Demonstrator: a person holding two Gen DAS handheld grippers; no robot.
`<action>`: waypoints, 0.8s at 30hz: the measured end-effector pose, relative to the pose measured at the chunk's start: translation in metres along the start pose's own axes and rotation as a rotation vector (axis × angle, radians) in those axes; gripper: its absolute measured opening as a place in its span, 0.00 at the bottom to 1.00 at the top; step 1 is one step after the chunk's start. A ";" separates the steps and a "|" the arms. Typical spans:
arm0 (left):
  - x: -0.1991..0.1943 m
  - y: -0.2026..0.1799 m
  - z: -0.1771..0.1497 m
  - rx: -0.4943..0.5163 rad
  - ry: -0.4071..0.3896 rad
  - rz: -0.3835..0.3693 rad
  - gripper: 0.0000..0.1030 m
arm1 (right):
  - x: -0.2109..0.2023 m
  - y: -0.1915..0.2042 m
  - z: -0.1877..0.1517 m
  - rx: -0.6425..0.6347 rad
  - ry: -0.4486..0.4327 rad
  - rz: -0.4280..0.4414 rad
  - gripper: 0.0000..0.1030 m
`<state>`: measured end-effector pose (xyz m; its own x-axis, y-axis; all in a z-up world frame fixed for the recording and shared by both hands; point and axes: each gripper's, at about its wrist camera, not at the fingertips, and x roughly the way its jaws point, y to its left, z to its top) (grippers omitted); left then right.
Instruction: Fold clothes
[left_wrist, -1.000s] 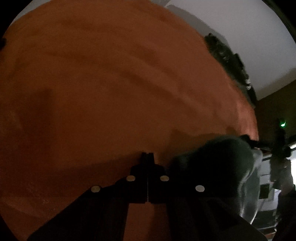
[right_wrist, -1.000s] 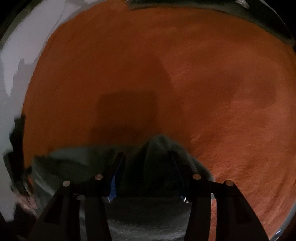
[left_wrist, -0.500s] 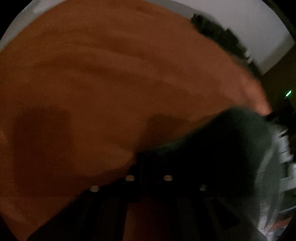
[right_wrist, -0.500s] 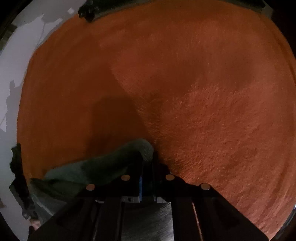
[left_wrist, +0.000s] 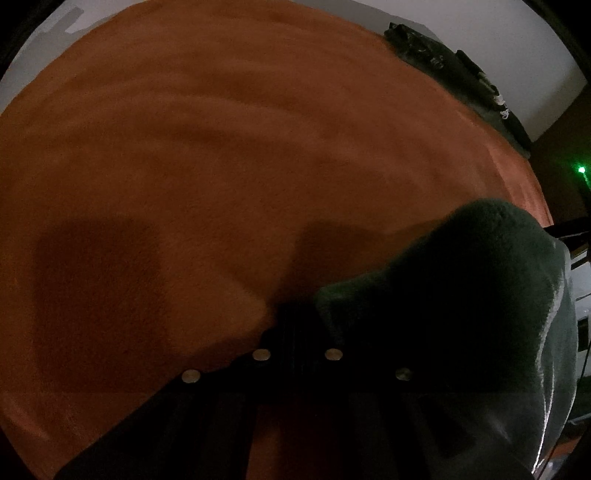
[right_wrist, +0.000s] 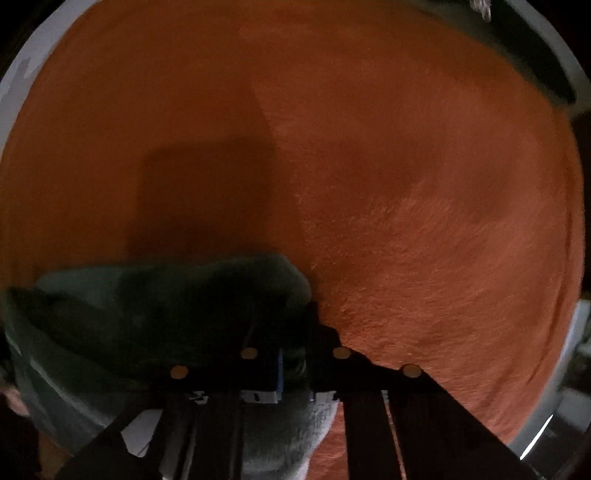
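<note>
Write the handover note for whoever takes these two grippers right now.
Left gripper: shut, pinching an edge of the dark green garment, which bunches to its right.
Right gripper: shut on the same garment, its bulk to the left.
The garment is held over the orange blanket; whether any of it touches the blanket cannot be told. Another dark pile lies at the blanket's far edge.
Done: both edges gripped. Left: spread it flat, fold, and set it down.
</note>
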<state>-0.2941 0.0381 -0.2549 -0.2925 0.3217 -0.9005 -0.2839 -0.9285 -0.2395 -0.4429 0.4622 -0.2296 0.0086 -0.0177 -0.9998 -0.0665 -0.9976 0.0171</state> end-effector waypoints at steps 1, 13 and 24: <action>0.000 0.000 0.000 0.000 0.001 0.002 0.03 | 0.001 0.002 0.002 -0.007 0.015 -0.019 0.06; -0.014 -0.001 -0.006 -0.059 0.020 -0.042 0.04 | -0.037 0.012 -0.020 -0.002 -0.162 -0.060 0.31; -0.075 -0.036 0.018 0.025 0.032 -0.270 0.55 | -0.035 -0.046 -0.072 0.265 -0.350 0.339 0.76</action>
<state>-0.2786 0.0509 -0.1720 -0.1745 0.5505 -0.8164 -0.3702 -0.8050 -0.4637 -0.3681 0.5041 -0.1945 -0.3864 -0.2667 -0.8829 -0.2571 -0.8882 0.3808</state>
